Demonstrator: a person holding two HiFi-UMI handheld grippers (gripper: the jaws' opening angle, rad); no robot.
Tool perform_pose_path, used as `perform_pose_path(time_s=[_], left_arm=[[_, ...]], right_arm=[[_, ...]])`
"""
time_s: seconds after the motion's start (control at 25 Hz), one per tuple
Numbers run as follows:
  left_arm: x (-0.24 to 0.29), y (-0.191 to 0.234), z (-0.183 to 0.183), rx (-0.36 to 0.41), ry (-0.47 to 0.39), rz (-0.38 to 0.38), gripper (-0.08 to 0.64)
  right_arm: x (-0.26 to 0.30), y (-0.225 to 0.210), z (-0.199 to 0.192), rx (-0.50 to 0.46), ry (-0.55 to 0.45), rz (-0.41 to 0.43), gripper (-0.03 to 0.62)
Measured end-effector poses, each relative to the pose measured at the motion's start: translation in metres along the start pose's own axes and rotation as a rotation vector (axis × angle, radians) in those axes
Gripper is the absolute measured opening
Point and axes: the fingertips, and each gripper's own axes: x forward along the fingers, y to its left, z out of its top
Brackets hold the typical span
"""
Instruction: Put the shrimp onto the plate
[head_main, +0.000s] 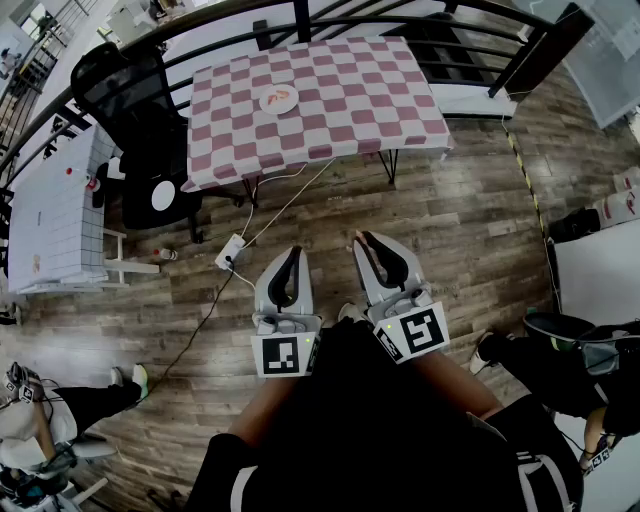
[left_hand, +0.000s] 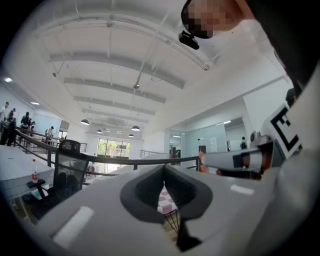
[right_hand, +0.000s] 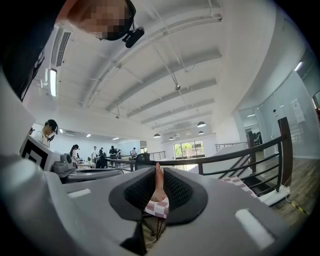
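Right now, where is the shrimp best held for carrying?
Across its narrow body, from both sides, as the right gripper pinches it: the shrimp is long and thin and lies along the jaws, so its sides likely give most contact.

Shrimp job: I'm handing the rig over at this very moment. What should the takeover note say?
Left gripper: jaws shut, nothing in them.
Right gripper: jaws shut on the shrimp.
Plate: on the checkered table, well ahead across the floor, with something orange on it.
Done: shrimp is in the grip.
Left: walk to the table, set the shrimp on the plate, open the jaws.
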Motion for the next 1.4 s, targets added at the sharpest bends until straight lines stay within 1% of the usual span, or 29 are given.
perform_pose_path(time_s=[0.12,0.24,0.36,0.48,0.64,0.84,1.12,1.24,1.4], left_arm=[[0.002,-0.003,0.002,0.01,-0.011,0.005,0.008],[0.004,-0.006,0.007,0.011,-0.05,0.005,0.008],[0.005,-0.001,0.004,0.005,-0.017,0.028,0.008],[0.004,0.005,0.005,0.022,-0.019,0.054,0.008],[0.005,0.014,-0.006,0.011,0.001,0.084,0.008],[0.022,0.023,-0.016,0.006,0.013,0.082,0.008],[0.074,0.048,-0.027,-0.009,0.017,0.059,0.008],[0.105,0.066,-0.027,-0.015,0.009,0.048,0.008],[0.151,0.095,-0.021,-0.023,-0.005,0.028,0.008]], right_arm=[[-0.001,-0.002,0.001,-0.011,-0.005,0.01,0.049],[-0.004,-0.005,0.003,-0.01,-0.014,0.019,0.049],[-0.008,-0.01,0.006,0.03,-0.033,0.031,0.052],[-0.014,-0.021,0.005,0.06,-0.039,0.023,0.052],[-0.017,-0.033,-0.006,0.074,-0.021,0.003,0.054],[-0.006,-0.05,-0.008,0.067,-0.013,-0.015,0.054],[0.037,-0.07,-0.01,0.05,-0.002,-0.02,0.054],[0.068,-0.082,-0.01,0.046,0.005,-0.027,0.054],[0.125,-0.094,-0.004,0.036,0.026,-0.021,0.054]])
